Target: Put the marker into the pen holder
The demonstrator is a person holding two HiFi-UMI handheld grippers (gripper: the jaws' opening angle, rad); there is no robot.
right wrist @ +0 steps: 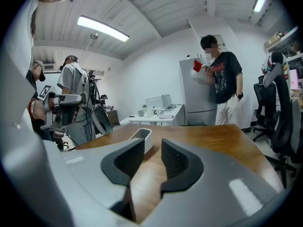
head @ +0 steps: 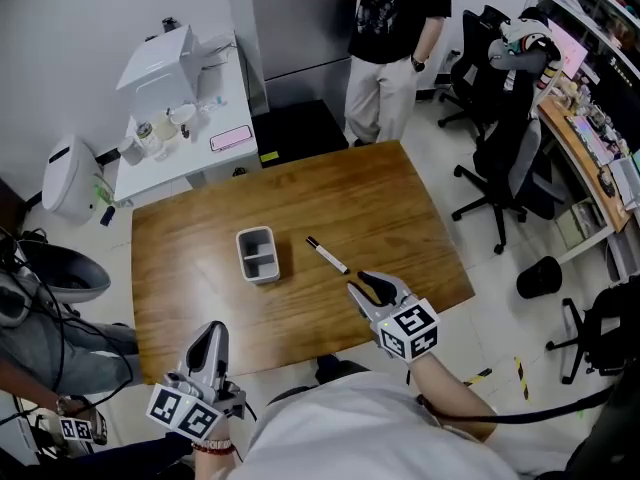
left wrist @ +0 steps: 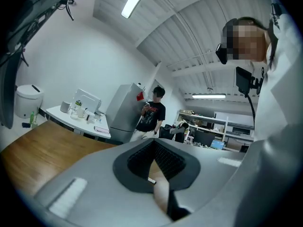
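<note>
The marker point(head: 327, 255) lies flat on the wooden counter point(head: 380, 198), right of centre, untouched. Its long axis runs from about 10 o'clock down to 4 o'clock as I look down on it. The pen holder point(head: 262, 277), a pale two-compartment tub, stands at the marker's 9 o'clock, near it but clearly apart, open side up and with nothing in it that I can see.

My right gripper point(head: 360, 284) is the closer of the two by a wide margin. The marker's near end sits just off its tips at about 11 o'clock, not yet between them. The jaws stand apart with only bare wood showing in the gap. The right gripper view shows the holder's rim past the left jaw and does not show the marker itself. By my reading, the pickup hangs on that small offset: the gripper points roughly along the marker's line rather than across it, so I would expect to turn the wrist or come in from the side to straddle the barrel.

My left gripper point(head: 210, 336) hangs back at the counter's near edge, at about 7 o'clock from the holder and well apart from the marker. Its tips are closed together on nothing.
</note>
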